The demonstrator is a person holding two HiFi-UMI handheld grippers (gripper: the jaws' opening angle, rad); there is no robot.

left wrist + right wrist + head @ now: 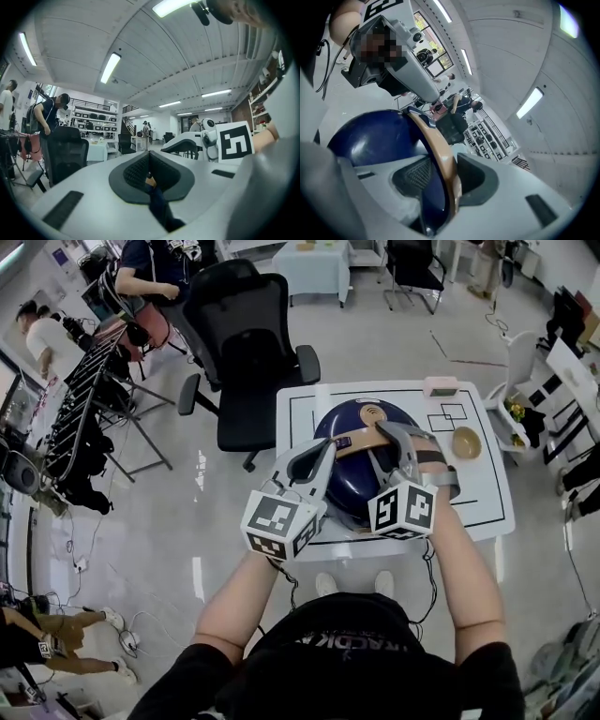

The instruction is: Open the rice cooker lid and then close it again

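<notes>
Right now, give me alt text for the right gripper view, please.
The jaws of the right gripper grip the tan handle that arches over the navy rice cooker lid. The left gripper is at the handle's far end.

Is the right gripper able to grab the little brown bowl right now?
Probably not yet: the right gripper is clamped on the rice cooker's tan handle. The bowl sits close by, nothing between.

Head view steeply down, tool views close, sharing handle

Navy domed rice cooker, tan handle, on table
</notes>
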